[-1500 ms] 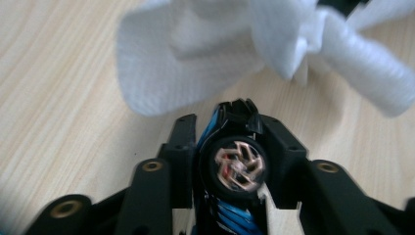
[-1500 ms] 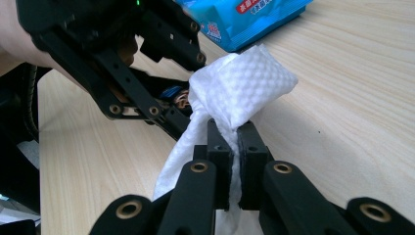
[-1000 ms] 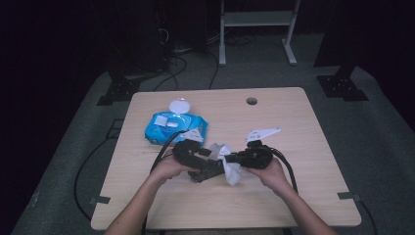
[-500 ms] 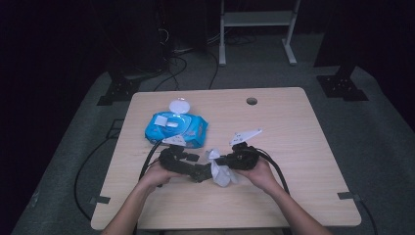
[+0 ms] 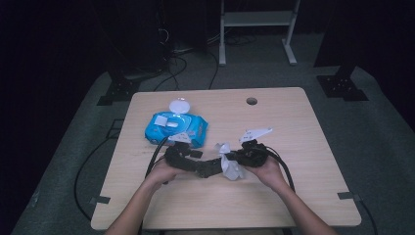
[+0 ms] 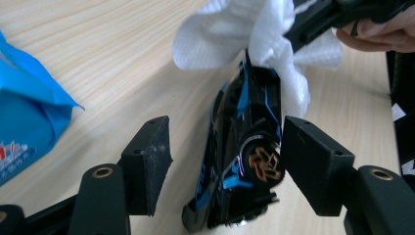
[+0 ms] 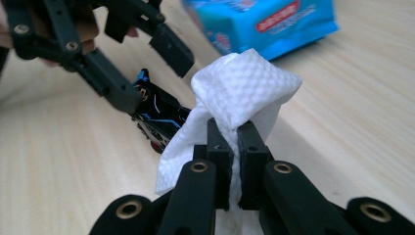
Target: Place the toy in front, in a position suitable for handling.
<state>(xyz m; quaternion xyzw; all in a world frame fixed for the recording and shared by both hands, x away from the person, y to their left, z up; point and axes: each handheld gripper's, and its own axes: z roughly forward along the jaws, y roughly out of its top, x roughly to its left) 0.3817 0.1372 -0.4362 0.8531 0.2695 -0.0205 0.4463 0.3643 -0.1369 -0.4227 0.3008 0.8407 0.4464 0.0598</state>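
A black and blue toy car (image 6: 244,147) lies on the table between the jaws of my left gripper (image 6: 225,129). Those jaws have just been opening; the left pad (image 6: 149,161) stands clear of the car and the right pad (image 6: 306,156) sits right beside it. My right gripper (image 7: 234,132) is shut on a crumpled white wipe (image 7: 244,83), which rests against the car's (image 7: 156,115) far end. From above, both grippers meet near the table's middle, left gripper (image 5: 208,169) facing right gripper (image 5: 232,160), with the wipe (image 5: 231,166) between them.
A blue pack of wet wipes (image 5: 173,129) with its white lid flipped open lies behind the left hand. The wooden table (image 5: 293,196) has a small round hole (image 5: 251,101) at the back. Black cables trail from both grippers across the tabletop.
Both hands shifted a little to the left and then back. The wipe stays in the right gripper against the car.
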